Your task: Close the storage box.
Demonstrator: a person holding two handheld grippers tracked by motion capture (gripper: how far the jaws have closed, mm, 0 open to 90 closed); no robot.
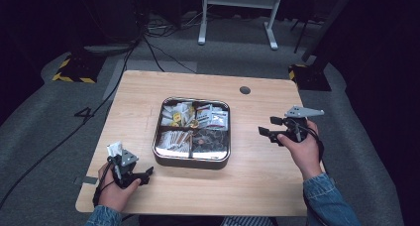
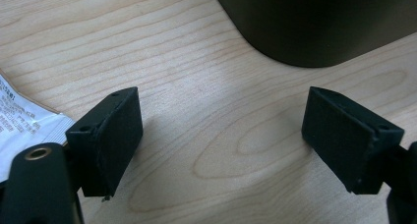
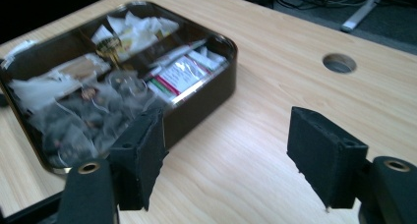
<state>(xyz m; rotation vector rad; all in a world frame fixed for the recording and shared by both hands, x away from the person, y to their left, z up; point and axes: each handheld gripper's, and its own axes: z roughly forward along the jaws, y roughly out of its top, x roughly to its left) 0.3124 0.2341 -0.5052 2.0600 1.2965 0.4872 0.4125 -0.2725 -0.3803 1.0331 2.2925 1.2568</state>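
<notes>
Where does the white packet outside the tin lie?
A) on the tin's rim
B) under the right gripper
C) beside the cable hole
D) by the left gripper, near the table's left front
D: the packet lies on the table just behind the left gripper, apart from the tin.

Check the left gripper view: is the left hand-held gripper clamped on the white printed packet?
No, the left hand-held gripper is open over bare wood, and the white printed packet lies outside its jaw.
</notes>
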